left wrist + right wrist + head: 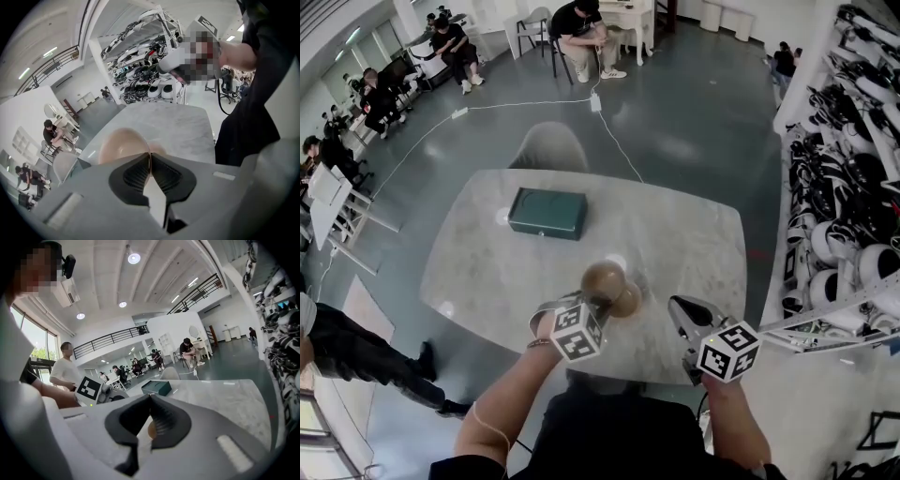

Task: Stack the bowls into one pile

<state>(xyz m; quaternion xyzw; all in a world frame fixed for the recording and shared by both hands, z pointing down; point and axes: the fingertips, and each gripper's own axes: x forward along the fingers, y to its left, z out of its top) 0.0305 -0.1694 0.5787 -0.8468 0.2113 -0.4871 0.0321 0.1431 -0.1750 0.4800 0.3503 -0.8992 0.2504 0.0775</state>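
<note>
1. We see the left gripper [150,158] closed, its ribbed pads [136,174] pinching the thin rim of a smooth, round, beige bowl [603,278].
2. A second bowl [630,302] sits just beside it on the marble table [675,234].
3. The right gripper [150,397] has its jaws closed together on nothing.

- Held tan round bowl [603,278], smooth and glossy: one piece, tilted, its rim pinched between the closed jaws of the left gripper [150,158]. It is over the table's near edge, about midway along it.
- Resting tan round bowl [629,301], same colour and finish: just beside the held bowl, on its right and partly covered by it in the head view. It is near the same table edge.
</note>
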